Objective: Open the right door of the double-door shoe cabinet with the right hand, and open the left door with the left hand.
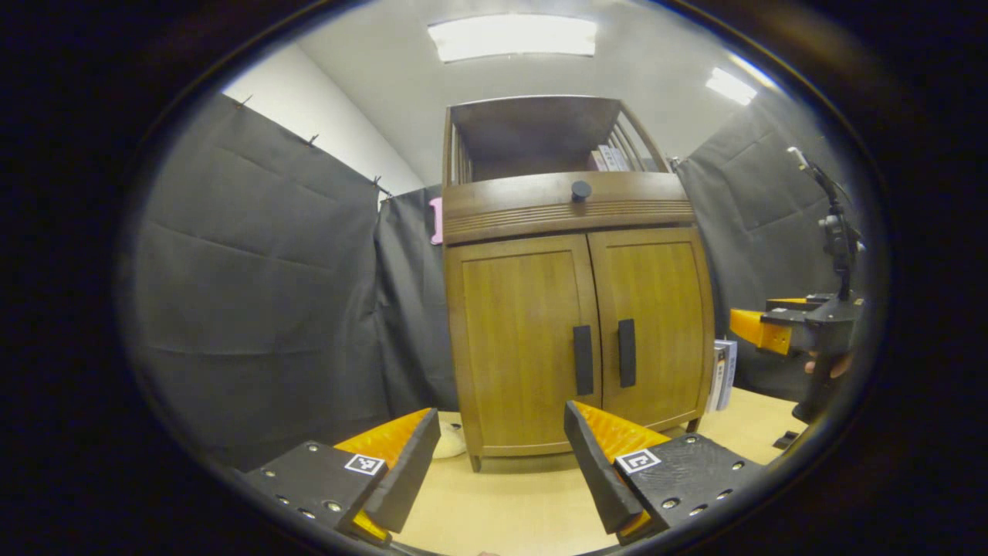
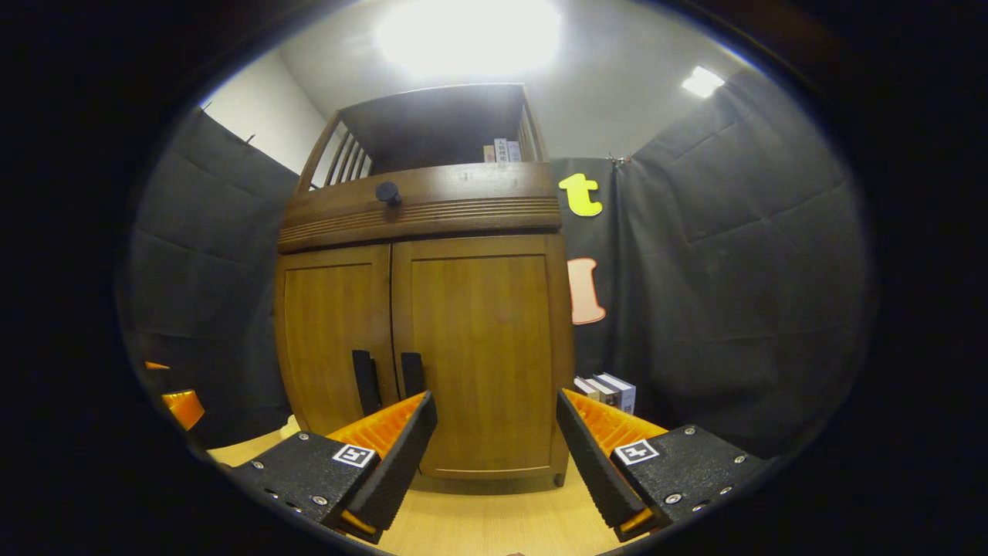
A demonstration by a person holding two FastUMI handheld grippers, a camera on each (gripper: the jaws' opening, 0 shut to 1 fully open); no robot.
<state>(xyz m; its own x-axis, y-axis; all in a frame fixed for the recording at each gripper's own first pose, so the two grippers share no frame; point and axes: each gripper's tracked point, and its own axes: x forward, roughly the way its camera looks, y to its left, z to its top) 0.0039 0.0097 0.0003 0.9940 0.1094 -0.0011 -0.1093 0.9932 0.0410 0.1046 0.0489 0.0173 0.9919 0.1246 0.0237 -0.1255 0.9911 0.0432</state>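
— Where's the cabinet, and are the doors started?

— The shoe cabinet (image 1: 575,309) stands on the wooden table (image 1: 525,502), straight ahead of both tools. I see the right door (image 2: 482,355) and left door (image 1: 521,347) both flush, so I judge we're at the approach, nothing opened yet

— Grippers?

— My left gripper (image 1: 502,463) is spread wide and empty, short of the cabinet. My right gripper (image 2: 494,455) is likewise released, holding nothing

— Next move?

— I'd bring the right one up and left to the right door handle (image 2: 411,374), close on that dark vertical bar, then pull outward. The left door handle (image 1: 583,360) sits just beside it, so I need a clean line
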